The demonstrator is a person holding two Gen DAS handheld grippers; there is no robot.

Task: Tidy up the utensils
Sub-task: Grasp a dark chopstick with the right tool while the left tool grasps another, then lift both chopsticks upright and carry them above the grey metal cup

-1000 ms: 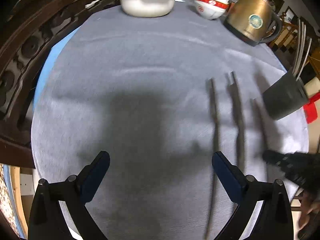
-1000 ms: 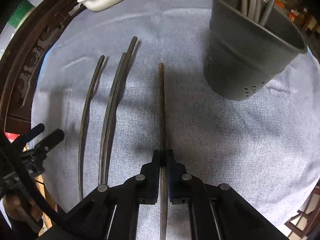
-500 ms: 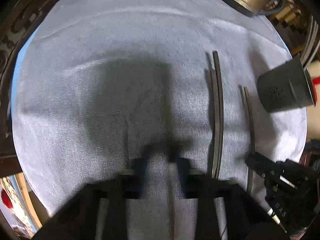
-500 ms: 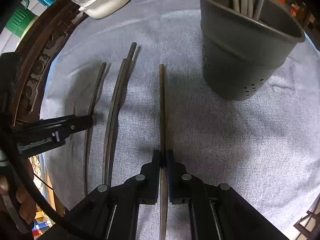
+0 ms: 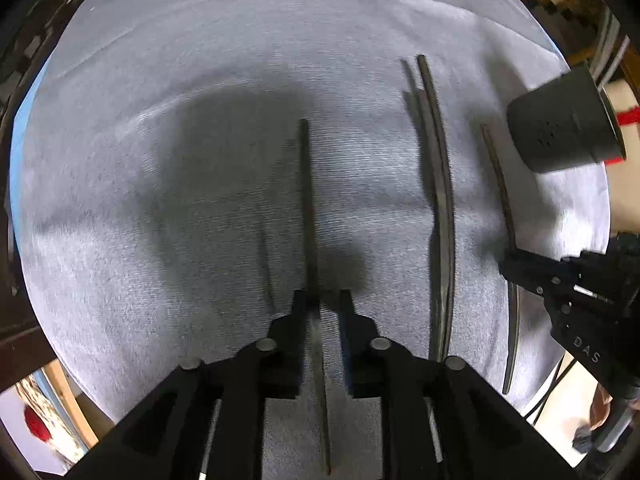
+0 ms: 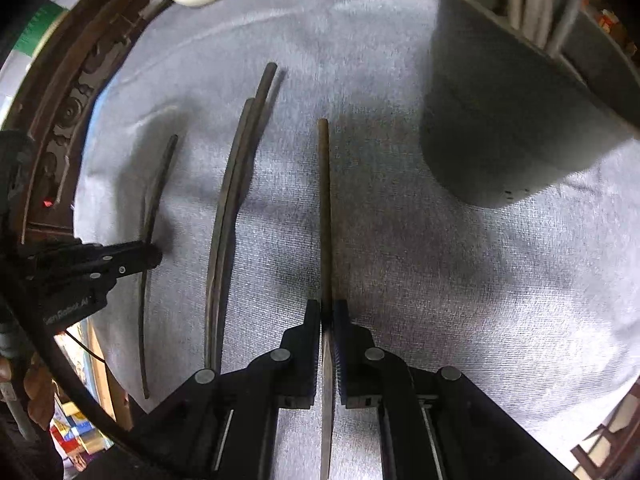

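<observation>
Dark chopstick [image 6: 325,216] sits clamped in your right gripper [image 6: 328,316]; your left gripper [image 5: 323,304], jaws just reopening, loosely straddles another chopstick [image 5: 307,208]. Next, carry yours to the grey holder [image 6: 500,128].

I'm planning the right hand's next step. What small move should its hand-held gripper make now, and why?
Probably lift the right hand-held gripper slightly. Its jaws are shut on a chopstick that seems to lie low over the cloth, and the grey utensil holder, which already has utensils in it, stands close by at the upper right.

Two close downward views, shared cloth [image 5: 240,60]
</observation>
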